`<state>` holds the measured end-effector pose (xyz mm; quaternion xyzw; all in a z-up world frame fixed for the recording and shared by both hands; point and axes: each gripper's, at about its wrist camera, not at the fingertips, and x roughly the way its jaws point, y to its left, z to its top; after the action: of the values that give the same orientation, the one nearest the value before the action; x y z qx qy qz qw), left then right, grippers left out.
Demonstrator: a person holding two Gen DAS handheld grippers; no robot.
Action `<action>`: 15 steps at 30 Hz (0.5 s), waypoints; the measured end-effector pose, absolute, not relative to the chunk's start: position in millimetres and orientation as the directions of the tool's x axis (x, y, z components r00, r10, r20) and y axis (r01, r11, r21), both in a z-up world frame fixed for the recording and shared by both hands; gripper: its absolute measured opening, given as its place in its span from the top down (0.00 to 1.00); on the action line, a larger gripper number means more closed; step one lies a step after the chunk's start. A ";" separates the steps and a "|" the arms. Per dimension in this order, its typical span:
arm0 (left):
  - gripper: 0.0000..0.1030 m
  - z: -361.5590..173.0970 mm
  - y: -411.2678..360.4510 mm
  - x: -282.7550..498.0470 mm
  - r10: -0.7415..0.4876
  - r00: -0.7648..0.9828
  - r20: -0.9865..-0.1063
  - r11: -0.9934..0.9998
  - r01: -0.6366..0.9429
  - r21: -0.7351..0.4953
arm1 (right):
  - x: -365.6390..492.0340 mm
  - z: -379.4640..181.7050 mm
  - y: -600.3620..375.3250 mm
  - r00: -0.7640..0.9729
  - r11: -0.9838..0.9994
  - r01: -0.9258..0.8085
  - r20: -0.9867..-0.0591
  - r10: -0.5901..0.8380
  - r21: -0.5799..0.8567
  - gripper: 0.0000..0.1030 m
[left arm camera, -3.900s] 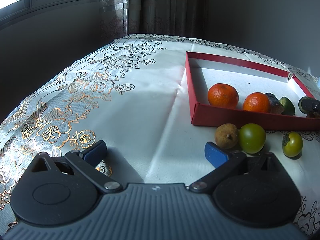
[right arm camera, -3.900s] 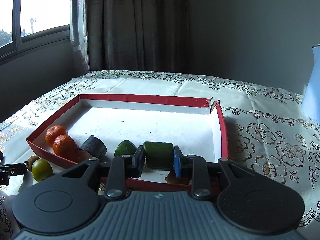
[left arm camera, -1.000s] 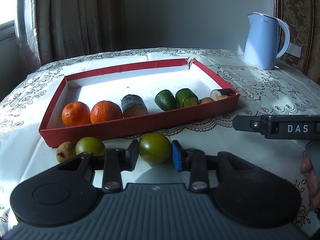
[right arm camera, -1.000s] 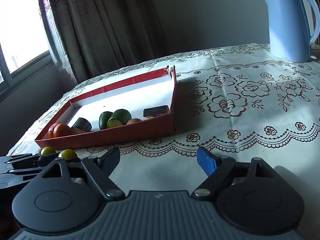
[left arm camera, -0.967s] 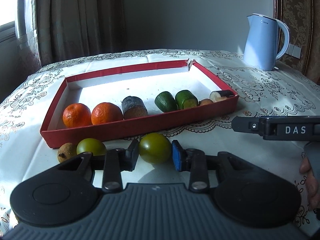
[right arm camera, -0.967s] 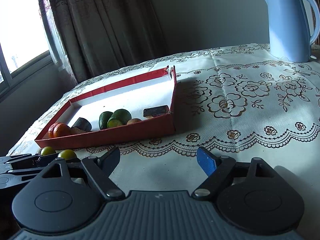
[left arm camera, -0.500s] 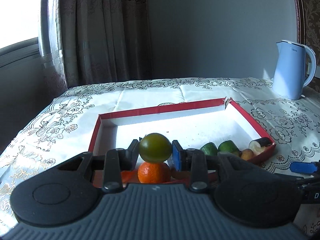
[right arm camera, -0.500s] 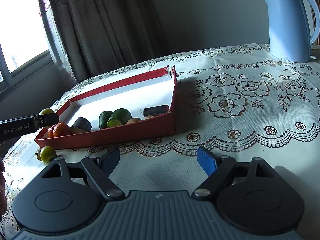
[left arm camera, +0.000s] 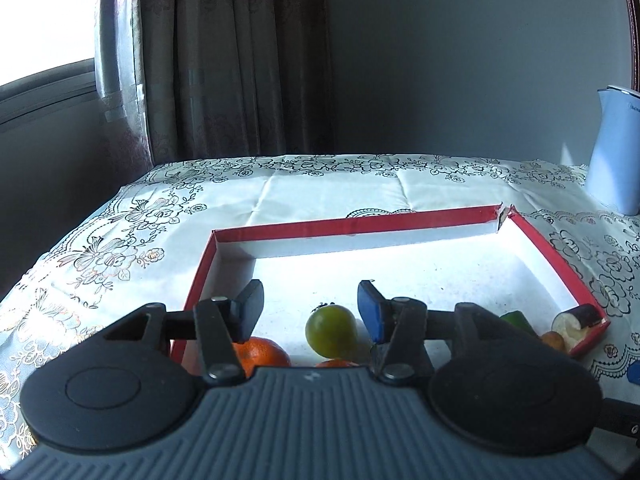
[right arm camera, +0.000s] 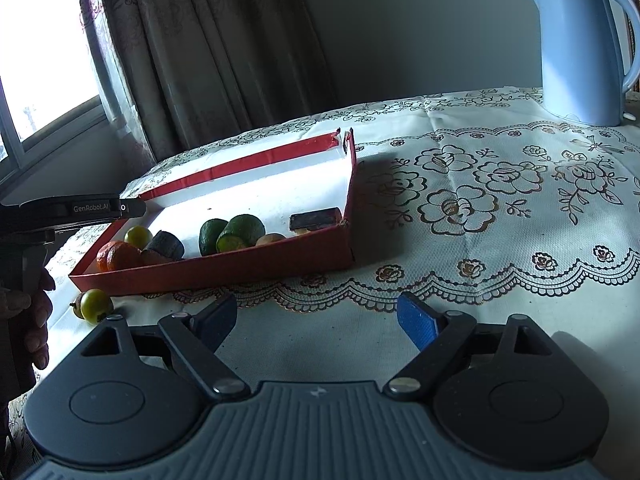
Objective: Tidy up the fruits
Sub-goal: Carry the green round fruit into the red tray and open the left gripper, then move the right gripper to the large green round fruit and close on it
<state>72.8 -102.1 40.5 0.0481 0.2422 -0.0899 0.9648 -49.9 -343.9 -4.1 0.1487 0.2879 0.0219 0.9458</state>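
Item, left gripper (left arm camera: 310,308): I am hovering over the near left corner of the shallow red cardboard tray with the white floor (left arm camera: 352,226), fingers spread apart and gripping nothing. Item, round green-yellow fruit (left arm camera: 330,329): it is lying on the tray floor directly ahead of and between my left fingertips, nearer the blue-padded one, touching neither as far as I can judge; being round, it is offering no long axis to line up on. Item, orange mandarins (left arm camera: 262,354): they are sitting just in front of that fruit along the near wall, partly hidden under my left fingers. Item, dark cylinder piece (right arm camera: 168,243), green fruit pieces (right arm camera: 232,232) and a dark-skinned slice (right arm camera: 316,218): they are lining the same wall toward the right corner. Item, second small green-yellow fruit (right arm camera: 95,305): it is resting outside the tray on the flower-embroidered white tablecloth (right arm camera: 500,184), just beside the tray's near left corner and much closer to my left side, so that hand is looking the better placed for it. Item, right gripper (right arm camera: 316,318): I am holding it low over the cloth, well apart from the tray, fingers wide and empty. Item, pale blue electric kettle (right arm camera: 576,48): standing at the far right.
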 end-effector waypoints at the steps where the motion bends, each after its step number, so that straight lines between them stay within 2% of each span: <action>1: 0.41 40.2 -102.1 71.8 -0.145 0.870 -0.472 0.980 0.193 0.054 | -49.9 -4.2 -344.0 0.833 0.955 0.044 -0.538 0.127 0.294 0.14; 2: 0.32 40.6 -101.8 70.3 -0.140 0.874 -0.466 0.980 0.188 0.058 | -49.9 -4.2 -343.8 0.833 0.955 0.043 -0.538 0.128 0.294 0.14; 6: 0.15 47.0 -95.8 55.4 -0.125 0.892 -0.435 0.983 0.171 0.069 | -49.9 -4.3 -343.9 0.833 0.955 0.043 -0.538 0.128 0.294 0.14; 8: 0.04 50.2 -89.4 44.0 -0.127 0.896 -0.425 0.984 0.168 0.060 | -49.8 -4.3 -344.0 0.833 0.955 0.043 -0.539 0.128 0.293 0.14; 10: 0.00 51.4 -79.8 31.0 -0.112 0.900 -0.421 0.987 0.152 0.061 | -49.9 -4.4 -344.2 0.833 0.955 0.043 -0.538 0.128 0.295 0.14; 15: 0.00 46.5 -46.0 4.5 -0.079 0.898 -0.433 0.994 0.104 0.035 | -50.0 -4.6 -343.7 0.833 0.955 0.042 -0.538 0.128 0.293 0.14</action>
<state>4.5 -46.0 46.5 0.0285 0.2212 -0.0468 0.9737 -50.0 -343.7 -4.6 0.1479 0.2881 0.0228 0.9458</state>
